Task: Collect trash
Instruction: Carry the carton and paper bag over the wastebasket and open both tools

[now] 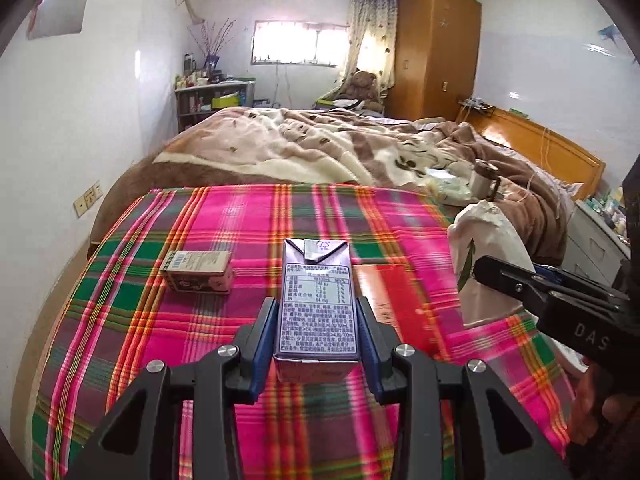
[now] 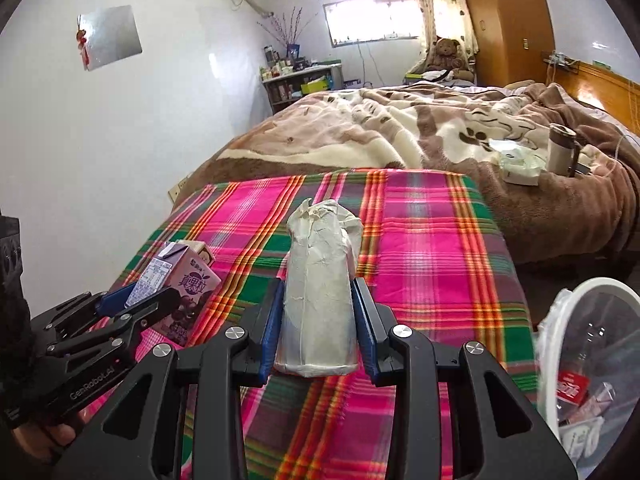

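Trash is what we have in both grippers: our left gripper is closed on a purple drink carton, its blue pads pressed against the two narrow sides, and our right gripper is closed on a crumpled white paper cup, pinched across its lower body. Both items appear lifted just above the plaid cloth that covers the table, though we cannot tell for certain that either is clear of it.

From here we judge two risks. The cup is soft and already creased, so the pads could crush it further or let it slip out as we swing toward the bin; any liquid left inside would spill on the cloth. The carton is held low, near its base, so it could tip forward in the grip if we turn quickly. Our two grippers are also near each other, and crossing paths could knock one item loose.

A second small carton lies on its side on the cloth to the left, not yet collected.

Low on our right, the white bin with a clear liner stands beside the table; it holds a red-and-white packet and some other wrappers we cannot identify.
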### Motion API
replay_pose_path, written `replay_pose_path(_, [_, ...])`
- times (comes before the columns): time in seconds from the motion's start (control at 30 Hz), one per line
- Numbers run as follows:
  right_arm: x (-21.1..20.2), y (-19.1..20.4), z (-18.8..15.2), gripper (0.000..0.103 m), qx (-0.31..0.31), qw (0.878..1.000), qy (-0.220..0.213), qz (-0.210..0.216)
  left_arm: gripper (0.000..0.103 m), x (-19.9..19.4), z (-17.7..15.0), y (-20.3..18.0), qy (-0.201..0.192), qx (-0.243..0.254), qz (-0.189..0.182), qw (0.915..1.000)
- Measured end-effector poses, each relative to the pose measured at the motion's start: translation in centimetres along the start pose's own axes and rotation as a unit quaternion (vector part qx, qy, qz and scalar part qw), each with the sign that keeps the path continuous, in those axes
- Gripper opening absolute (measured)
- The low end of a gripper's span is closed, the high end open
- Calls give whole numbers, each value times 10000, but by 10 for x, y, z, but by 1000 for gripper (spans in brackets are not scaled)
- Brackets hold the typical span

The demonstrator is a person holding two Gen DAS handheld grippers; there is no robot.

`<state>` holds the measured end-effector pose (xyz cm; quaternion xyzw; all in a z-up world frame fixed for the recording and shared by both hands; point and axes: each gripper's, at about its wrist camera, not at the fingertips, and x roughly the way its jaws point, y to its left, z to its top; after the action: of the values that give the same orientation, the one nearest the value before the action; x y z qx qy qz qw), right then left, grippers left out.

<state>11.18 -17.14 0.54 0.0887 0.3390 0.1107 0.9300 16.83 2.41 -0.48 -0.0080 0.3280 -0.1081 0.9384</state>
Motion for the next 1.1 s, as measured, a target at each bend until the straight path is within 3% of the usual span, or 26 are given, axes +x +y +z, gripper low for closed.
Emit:
replay_pose_path(0.57, [-76, -62, -15, 35, 375, 9973, -385, -492, 39, -39, 4, -101, -344, 526, -626, 9961])
replay_pose_path(1.1, [-118, -132, -30, 35, 777, 9895, -427, -1142, 39, -30, -2, -207, -208, 1036, -1434, 9840])
